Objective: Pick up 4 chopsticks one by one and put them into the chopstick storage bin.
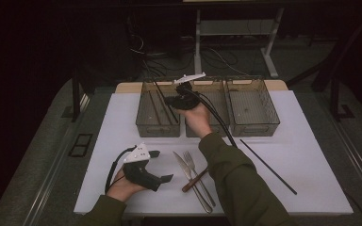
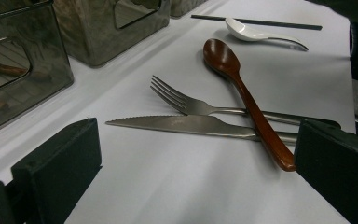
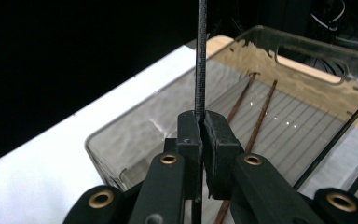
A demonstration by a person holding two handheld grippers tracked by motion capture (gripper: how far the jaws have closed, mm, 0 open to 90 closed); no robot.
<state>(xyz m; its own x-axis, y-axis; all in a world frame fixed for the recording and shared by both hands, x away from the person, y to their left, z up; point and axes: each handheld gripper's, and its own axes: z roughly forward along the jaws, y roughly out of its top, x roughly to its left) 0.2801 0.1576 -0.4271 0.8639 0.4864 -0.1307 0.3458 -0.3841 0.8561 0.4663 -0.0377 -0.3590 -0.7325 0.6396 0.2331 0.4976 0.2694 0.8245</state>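
Evidently mid-placement, the right gripper [image 3: 200, 126] stood clamped on a thin black chopstick [image 3: 200, 56] above the leftmost clear plastic bin [image 1: 158, 127], so lowering and releasing seemed next, while the left gripper [image 1: 162, 165] rested open beside the cutlery.

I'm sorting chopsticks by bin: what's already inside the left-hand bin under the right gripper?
Inside the left bin lie two brown chopsticks on its ribbed floor, with a black chopstick leaning in. The right gripper holds another black chopstick above it; its jaws hide the near floor.
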